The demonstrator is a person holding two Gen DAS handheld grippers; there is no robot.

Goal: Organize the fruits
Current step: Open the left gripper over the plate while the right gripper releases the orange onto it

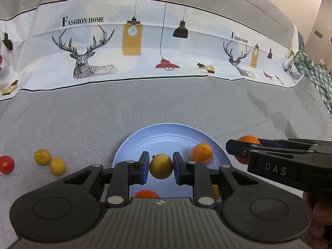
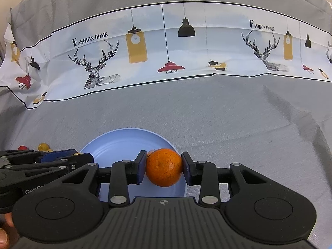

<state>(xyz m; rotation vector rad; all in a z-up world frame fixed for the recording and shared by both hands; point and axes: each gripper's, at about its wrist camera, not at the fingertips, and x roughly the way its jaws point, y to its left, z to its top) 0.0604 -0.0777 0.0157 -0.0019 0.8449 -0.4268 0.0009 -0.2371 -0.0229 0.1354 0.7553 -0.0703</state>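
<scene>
Both grippers hover over the blue plate [image 1: 166, 132] mid-delivery: the left gripper [image 1: 161, 167] clamps a yellow-green citrus fruit [image 1: 161, 166], the right gripper [image 2: 164, 167] an orange [image 2: 164, 167]. Next, likely, each lowers and releases (clear of the orange [image 1: 201, 152] already plated).

Grey cloth [image 1: 83, 114], deer-printed fabric strip [image 1: 124, 47], beige wall [image 1: 323, 16]

left gripper [image 1: 161, 167]: clamped on yellow-green fruit [image 1: 161, 166]
blue plate [image 1: 166, 137]: holds wrapped orange [image 1: 201, 152]
grey cloth [image 1: 83, 128]: red tomato [image 1: 6, 164]
</scene>
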